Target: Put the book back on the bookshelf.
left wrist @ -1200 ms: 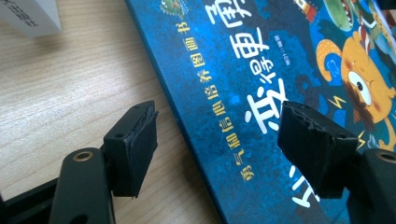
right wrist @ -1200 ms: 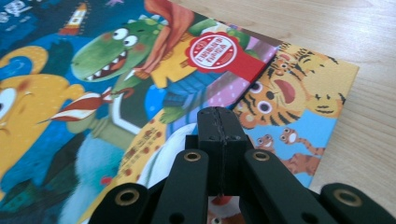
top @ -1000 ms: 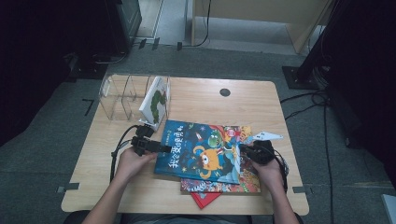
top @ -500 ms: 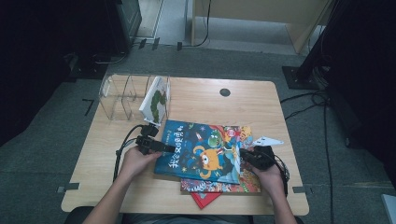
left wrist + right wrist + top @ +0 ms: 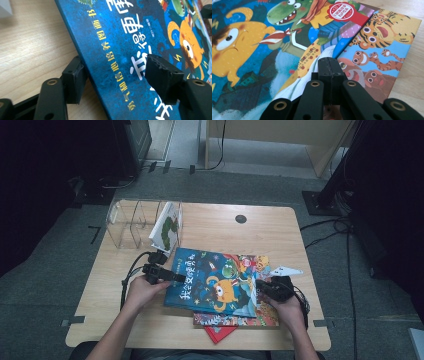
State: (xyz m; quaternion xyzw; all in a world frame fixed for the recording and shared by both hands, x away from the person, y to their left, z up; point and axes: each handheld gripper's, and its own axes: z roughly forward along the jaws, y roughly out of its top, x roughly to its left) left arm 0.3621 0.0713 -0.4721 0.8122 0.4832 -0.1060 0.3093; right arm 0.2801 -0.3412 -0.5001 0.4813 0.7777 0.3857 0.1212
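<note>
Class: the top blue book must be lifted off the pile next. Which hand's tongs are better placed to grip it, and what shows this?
Left. The left tongs straddle the blue book at its left edge, one jaw under and one over, and have just been closing. The right tongs are shut, resting at the book's right edge.

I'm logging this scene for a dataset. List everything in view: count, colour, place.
Blue picture book: one, blue, top of the stack, near table edge.
Books beneath: at least two, multicoloured and red, under the blue one.
Clear rack: one, transparent, far left of the table.
Green-and-white book: one, standing in the rack.
Table: one, light wood.
Left hand-held gripper: black, jaws either side of the blue book's edge, just been closing.
Right hand-held gripper: black, shut, on the stack's right.
</note>
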